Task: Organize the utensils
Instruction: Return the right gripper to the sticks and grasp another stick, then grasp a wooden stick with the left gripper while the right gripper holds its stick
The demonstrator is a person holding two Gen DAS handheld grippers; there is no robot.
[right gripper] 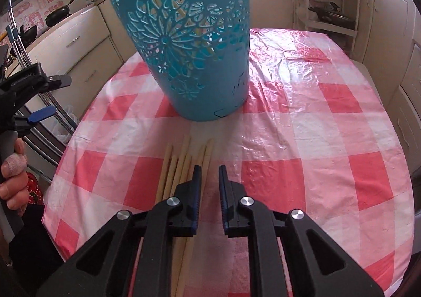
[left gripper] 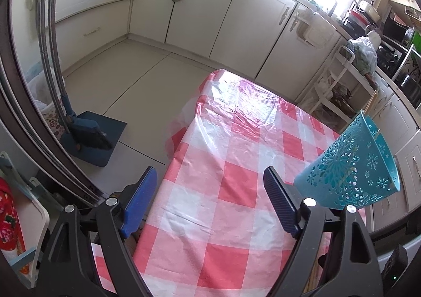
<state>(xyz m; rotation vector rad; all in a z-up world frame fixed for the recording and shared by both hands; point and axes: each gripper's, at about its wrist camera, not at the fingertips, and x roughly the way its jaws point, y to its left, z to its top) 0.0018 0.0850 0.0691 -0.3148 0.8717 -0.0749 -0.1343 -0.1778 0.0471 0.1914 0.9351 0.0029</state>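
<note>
A teal perforated utensil holder (right gripper: 194, 46) stands upright on the red-and-white checked tablecloth (right gripper: 302, 139); a few wooden sticks show through its holes. It also shows in the left wrist view (left gripper: 352, 165), at the right, with a stick tip above its rim. Several wooden chopsticks (right gripper: 184, 162) lie on the cloth in front of the holder. My right gripper (right gripper: 209, 170) is just above their near ends, jaws a little apart, holding nothing. My left gripper (left gripper: 210, 176) is wide open and empty over the table's left edge; it also shows at the left of the right wrist view (right gripper: 52, 97).
White kitchen cabinets (left gripper: 200, 12) run along the far wall. A white rack (right gripper: 329, 2) stands behind the table. A blue dustpan and broom (left gripper: 89, 136) sit on the floor to the left. A black pan (right gripper: 59, 15) rests on the counter.
</note>
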